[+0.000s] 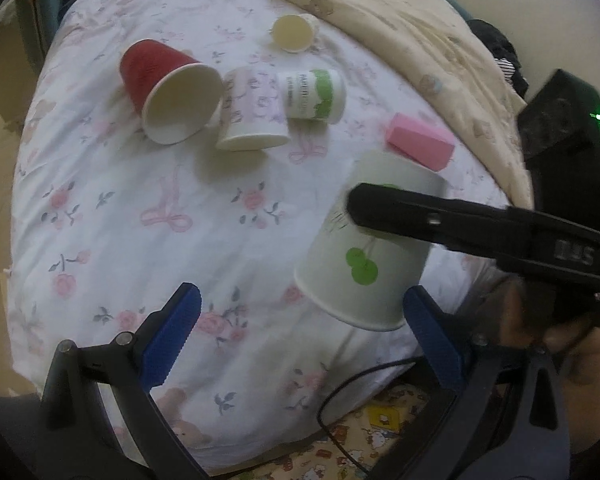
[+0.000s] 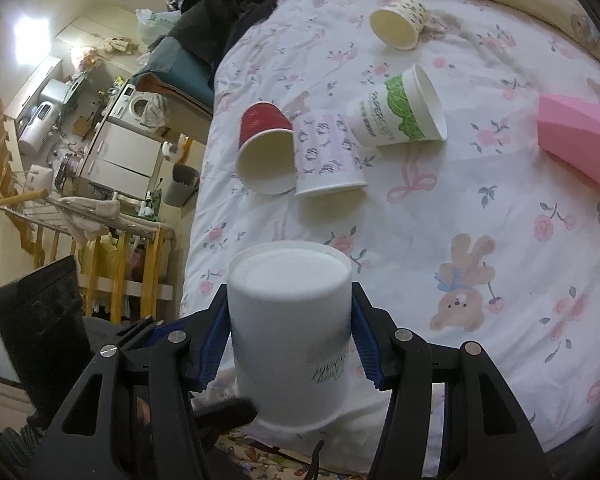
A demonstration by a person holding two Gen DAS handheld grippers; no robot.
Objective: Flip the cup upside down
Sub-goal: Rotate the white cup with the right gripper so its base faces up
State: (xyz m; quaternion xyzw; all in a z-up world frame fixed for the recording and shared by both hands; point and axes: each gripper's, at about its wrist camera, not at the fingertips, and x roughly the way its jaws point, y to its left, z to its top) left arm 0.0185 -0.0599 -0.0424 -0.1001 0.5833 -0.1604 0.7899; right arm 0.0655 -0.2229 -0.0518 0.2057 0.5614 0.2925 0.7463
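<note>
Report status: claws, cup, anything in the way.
Right claw shut on white cup, base up, above the bed. Left claw open, holding nothing. Other cups lie farther back, none in the way.

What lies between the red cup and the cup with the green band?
A lilac-patterned cup lies on its side between the red cup and the green-banded cup, touching the red one. Both views show it.
</note>
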